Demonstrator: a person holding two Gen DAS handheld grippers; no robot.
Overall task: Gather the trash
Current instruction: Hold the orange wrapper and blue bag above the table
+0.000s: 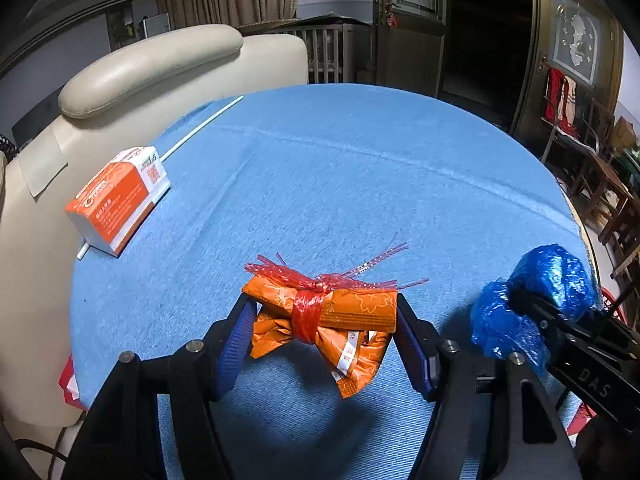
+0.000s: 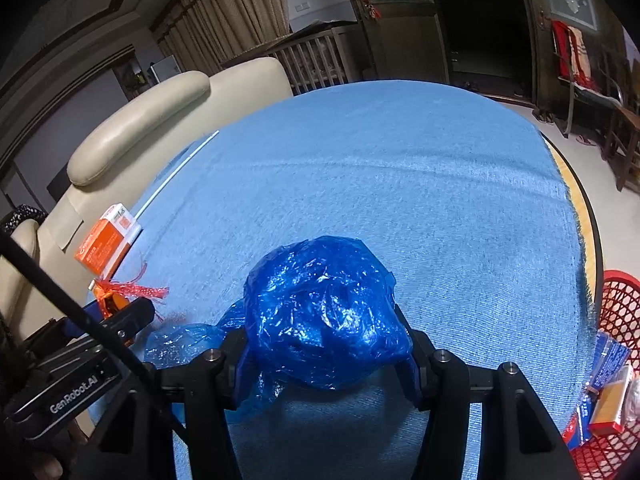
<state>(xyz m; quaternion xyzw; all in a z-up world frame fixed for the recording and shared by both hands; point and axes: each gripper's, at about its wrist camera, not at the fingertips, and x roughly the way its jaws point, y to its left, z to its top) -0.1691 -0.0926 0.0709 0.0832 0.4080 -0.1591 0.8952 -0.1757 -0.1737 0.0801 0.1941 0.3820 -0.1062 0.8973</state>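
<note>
My left gripper (image 1: 325, 320) is shut on an orange wrapper bundle (image 1: 328, 312) tied with red plastic string, held just above the blue tablecloth (image 1: 340, 168). My right gripper (image 2: 326, 344) is shut on a crumpled blue plastic bag (image 2: 324, 312), also above the cloth. The blue bag (image 1: 532, 300) and right gripper show at the right of the left wrist view. The orange bundle (image 2: 116, 300) and left gripper show at the left of the right wrist view. An orange and white box (image 1: 120, 200) and a white stick (image 1: 200, 128) lie at the table's left edge.
A red mesh basket (image 2: 612, 360) holding several packets stands beside the table at the right. A cream leather sofa (image 1: 152, 64) borders the table's left side. Wooden chairs (image 1: 600, 184) and a dark doorway are behind on the right.
</note>
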